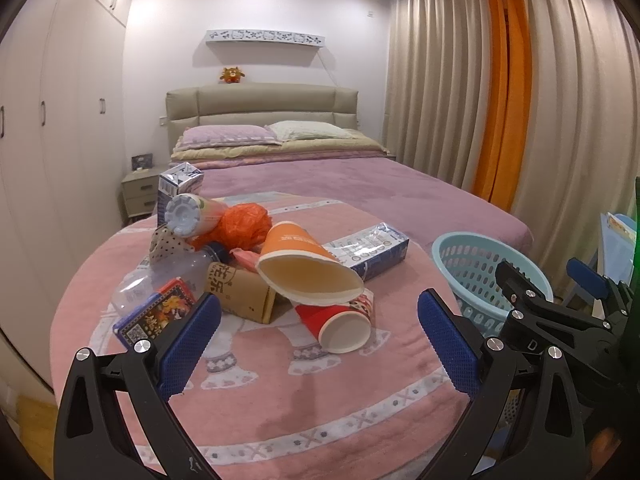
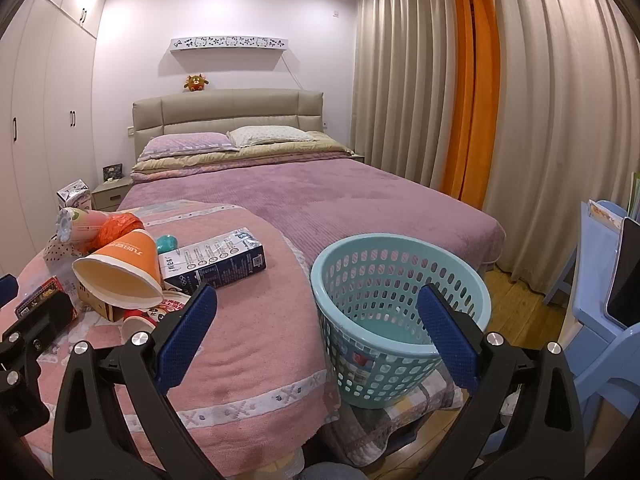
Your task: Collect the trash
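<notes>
Trash sat in a heap on the pink-covered table [image 1: 280, 420], centre-left of the left wrist frame. Nearest piece was the red paper cup [image 1: 340, 322], lying on its side, open mouth toward the camera, long axis running roughly up-left away from the lens. The orange paper cup [image 1: 304, 264] lay tipped across it, mouth also facing the camera. A brown carton [image 1: 240, 292] was just left of those, a blue-and-white carton [image 1: 372, 252] behind, long axis left to right.

Left hand-held gripper [image 1: 319, 350] was spread wide, nothing between the fingers, red cup lying straight ahead and framed between them. Right hand-held gripper [image 2: 316, 344] was likewise spread and empty, aimed more at the blue basket [image 2: 400, 276], which stood in lower right of its frame, beside the table edge. From that view the heap lay off to the left.

Judgement: the left one was nearer the heap and better lined up; a cup grab likely called for closing across the cup's width, not along its axis. The basket looked empty, so collecting seemed barely begun.
</notes>
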### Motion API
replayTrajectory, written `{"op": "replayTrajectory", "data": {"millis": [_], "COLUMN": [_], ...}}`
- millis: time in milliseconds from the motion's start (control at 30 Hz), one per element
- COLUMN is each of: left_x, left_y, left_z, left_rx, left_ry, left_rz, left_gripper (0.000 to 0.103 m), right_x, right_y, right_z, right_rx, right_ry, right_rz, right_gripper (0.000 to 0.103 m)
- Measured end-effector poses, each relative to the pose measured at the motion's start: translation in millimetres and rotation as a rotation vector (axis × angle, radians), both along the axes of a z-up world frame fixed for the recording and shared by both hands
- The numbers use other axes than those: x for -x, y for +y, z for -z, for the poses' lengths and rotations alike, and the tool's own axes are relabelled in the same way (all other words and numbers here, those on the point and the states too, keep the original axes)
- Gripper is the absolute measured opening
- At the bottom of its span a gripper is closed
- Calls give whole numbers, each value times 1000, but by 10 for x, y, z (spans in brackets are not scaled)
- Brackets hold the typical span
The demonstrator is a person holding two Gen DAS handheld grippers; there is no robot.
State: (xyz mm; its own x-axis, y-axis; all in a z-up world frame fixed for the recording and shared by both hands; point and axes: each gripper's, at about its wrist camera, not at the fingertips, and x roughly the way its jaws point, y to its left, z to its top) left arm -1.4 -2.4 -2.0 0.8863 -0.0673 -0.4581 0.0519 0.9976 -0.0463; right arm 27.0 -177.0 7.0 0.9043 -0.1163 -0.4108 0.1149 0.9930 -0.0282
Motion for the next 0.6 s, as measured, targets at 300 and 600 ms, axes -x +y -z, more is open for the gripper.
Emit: {"op": "replayTrajectory", "data": {"millis": [300,600], "left_x": [-4,96], "left_y": [172,913], "left_z": [13,-102], "left_rx": [4,38], "left_ry": [0,-17], "left_rz": [-24,-182], "left_gripper": [95,95], "right_x": [-36,-91], "right_y": [31,116], "right_z": [7,-60], "right_rx": [8,3], "right_ry": [9,5], "right_rz": [-4,-30], "right_gripper": [95,96]}}
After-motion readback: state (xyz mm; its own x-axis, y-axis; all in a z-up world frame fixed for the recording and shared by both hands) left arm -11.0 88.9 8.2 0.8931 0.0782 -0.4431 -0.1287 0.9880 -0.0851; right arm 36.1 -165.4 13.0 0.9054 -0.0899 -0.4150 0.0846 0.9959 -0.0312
